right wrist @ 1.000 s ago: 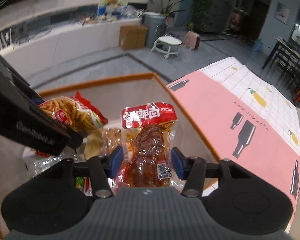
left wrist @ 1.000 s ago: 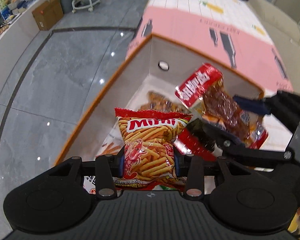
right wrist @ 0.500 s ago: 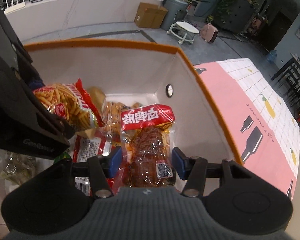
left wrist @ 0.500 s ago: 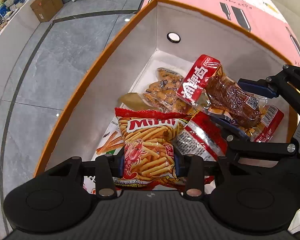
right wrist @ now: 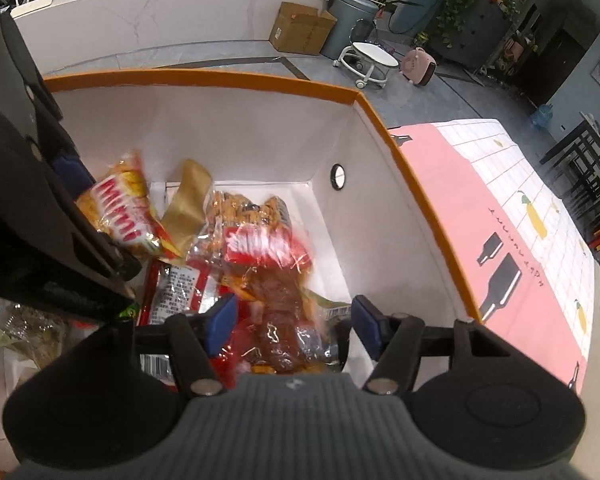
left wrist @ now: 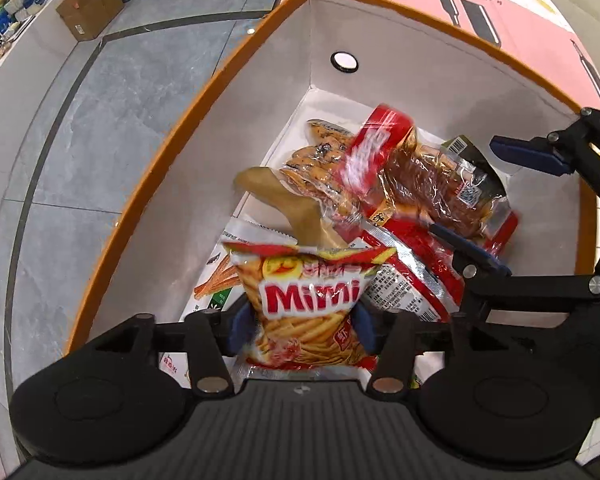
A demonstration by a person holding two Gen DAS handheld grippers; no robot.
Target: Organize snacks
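Your left hand-held gripper [left wrist: 304,326] hangs over the white, orange-rimmed cardboard box [left wrist: 204,152], jaws opening, and the orange Mimi shrimp-stick bag [left wrist: 308,308] sits between the blue pads [left wrist: 239,326], which are coming off it. Your right hand-held gripper [right wrist: 294,326] is opening too; the clear, red-topped packet of brown meat [right wrist: 276,300] lies blurred between its spread jaws, clear of both pads, atop the other snacks in the box, just beside the Mimi bag.

Snack packets [left wrist: 308,304] (one blurred) in orange-rimmed box [left wrist: 204,92]
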